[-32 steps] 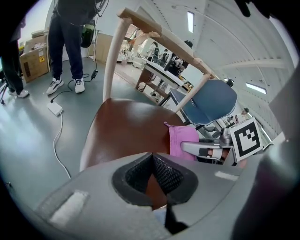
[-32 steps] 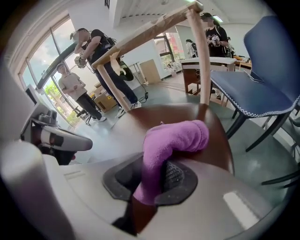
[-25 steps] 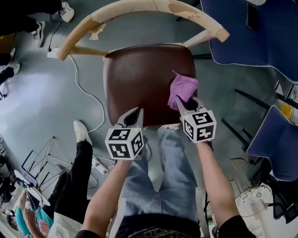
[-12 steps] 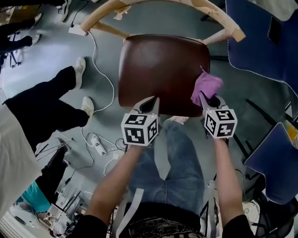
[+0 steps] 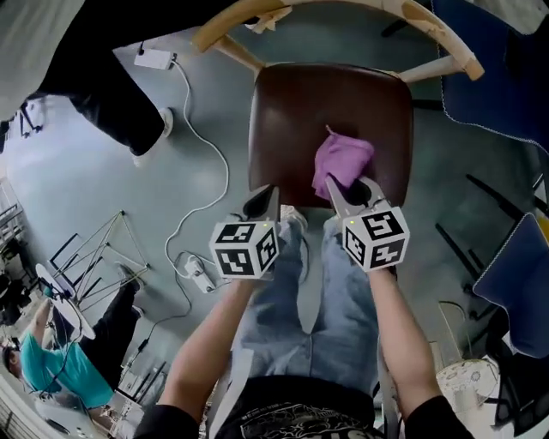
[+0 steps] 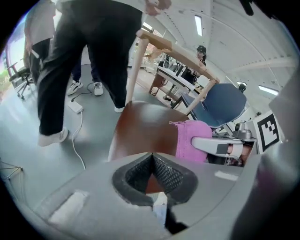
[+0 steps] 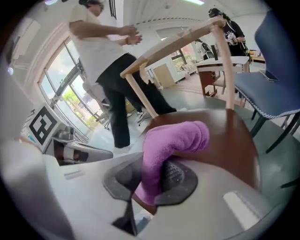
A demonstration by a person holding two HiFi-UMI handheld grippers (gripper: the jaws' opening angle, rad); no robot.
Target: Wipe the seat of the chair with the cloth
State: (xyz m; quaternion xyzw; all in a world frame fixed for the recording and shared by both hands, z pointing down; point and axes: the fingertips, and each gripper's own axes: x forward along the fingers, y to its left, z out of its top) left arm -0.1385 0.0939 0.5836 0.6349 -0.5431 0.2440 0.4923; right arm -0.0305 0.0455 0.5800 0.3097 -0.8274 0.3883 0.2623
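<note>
A wooden chair with a dark brown seat [image 5: 309, 120] stands in front of me on the grey floor. A purple cloth [image 5: 340, 163] lies bunched on the seat's near right part, and my right gripper [image 5: 350, 190] is shut on its near end. In the right gripper view the cloth [image 7: 168, 145] rises from between the jaws and folds over the seat [image 7: 225, 136]. My left gripper [image 5: 262, 204] hovers at the seat's near left edge, jaws together and holding nothing. The left gripper view shows the seat [image 6: 145, 129], the cloth [image 6: 192, 140] and the right gripper's finger [image 6: 213, 145].
The chair's curved pale wood backrest [image 5: 343, 9] arcs across the far side. A white cable [image 5: 210, 171] and a power strip [image 5: 154, 58] lie on the floor at left. A person in black trousers [image 5: 111, 94] stands far left. Blue chairs [image 5: 506, 77] stand at right.
My right gripper has dragged the cloth leftward from the seat's right edge onto the seat. The head view shifted, and the bystander at left moved farther away.
</note>
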